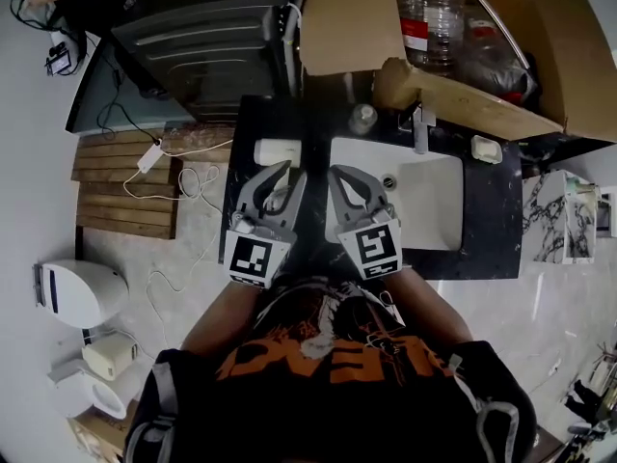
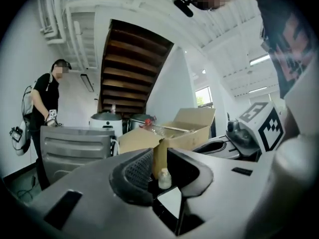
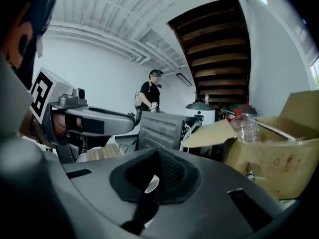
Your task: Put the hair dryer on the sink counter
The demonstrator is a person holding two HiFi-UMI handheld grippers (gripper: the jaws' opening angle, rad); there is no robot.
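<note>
Hair dryer: white, lying on bench left of the basin, just beyond left claw tips, not held.
Left claw: jaws narrowly apart, empty.
Right claw: closed, empty.

The black sink counter spans the middle of the head view, with a white basin sunk into it. At about ten o'clock from the basin, a white oblong hair dryer lies flat on the counter's left end, its details unclear.
</note>
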